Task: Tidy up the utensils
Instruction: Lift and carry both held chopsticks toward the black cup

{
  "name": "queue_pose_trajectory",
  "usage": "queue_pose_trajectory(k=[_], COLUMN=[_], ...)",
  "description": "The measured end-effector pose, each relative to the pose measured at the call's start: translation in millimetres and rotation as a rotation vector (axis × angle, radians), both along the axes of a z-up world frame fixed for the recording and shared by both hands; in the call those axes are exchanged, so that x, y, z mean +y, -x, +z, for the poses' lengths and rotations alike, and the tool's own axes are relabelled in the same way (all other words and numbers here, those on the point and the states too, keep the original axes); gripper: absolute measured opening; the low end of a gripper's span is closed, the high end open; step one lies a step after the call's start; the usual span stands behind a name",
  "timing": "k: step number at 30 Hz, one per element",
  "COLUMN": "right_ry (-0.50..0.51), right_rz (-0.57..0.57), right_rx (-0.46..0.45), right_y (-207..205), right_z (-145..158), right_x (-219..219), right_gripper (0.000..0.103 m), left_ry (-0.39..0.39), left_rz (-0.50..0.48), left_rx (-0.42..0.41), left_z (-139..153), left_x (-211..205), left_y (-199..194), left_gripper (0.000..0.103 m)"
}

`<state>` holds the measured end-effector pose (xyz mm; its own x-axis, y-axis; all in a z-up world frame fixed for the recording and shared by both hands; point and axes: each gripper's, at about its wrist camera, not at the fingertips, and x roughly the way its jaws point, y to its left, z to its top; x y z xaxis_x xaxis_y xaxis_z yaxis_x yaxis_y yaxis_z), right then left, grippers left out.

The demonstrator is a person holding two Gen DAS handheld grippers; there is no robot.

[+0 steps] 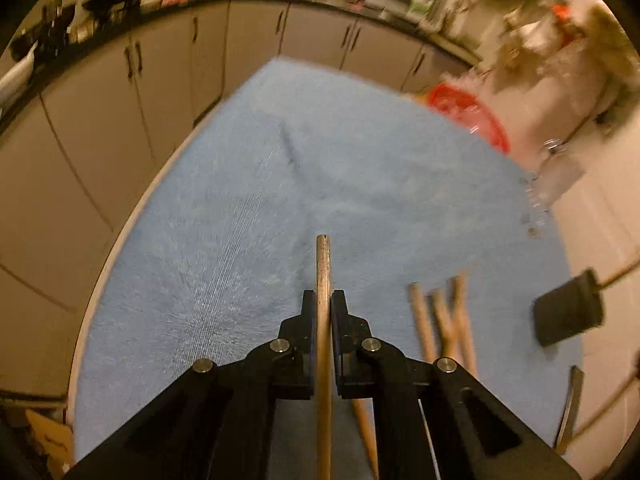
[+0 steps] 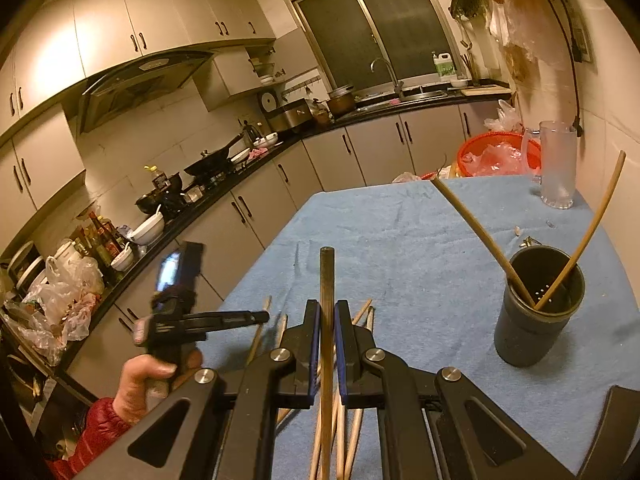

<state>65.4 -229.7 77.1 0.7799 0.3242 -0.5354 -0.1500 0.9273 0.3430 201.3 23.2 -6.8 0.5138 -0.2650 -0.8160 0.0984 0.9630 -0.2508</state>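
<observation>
Wide bare cloth at the middle and left, clutter along the right edge

The blue cloth [image 2: 400, 240] lay open across its middle and toward the far edge. A dark cup [image 2: 536, 320] with two chopsticks [image 2: 472, 228] splayed outward stood near the right edge, a glass mug [image 2: 556, 164] at the far right corner, and loose chopsticks [image 1: 440, 320] covered the near edge.

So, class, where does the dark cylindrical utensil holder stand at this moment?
In the right wrist view, the dark cylindrical utensil holder stands at the right on the blue towel, nearer than the frosted glass mug.
</observation>
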Motion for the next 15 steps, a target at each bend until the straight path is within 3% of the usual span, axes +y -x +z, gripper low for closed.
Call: queue_pose_trajectory(k=[8, 15], right_ry=[0.005, -0.001], right_rz=[-0.002, -0.01], right_rx=[-0.056, -0.08], right_y=[10, 15], right_z=[13, 19], right_x=[0, -2], right_gripper=[0.008, 0.008], left_ry=[0.046, 0.067], left_rz=[-0.042, -0.074], left_rx=[-0.216, -0.293], left_z=[80, 109], left_x=[-1, -5], left_y=[57, 73], left_gripper=[0.007, 0.007])
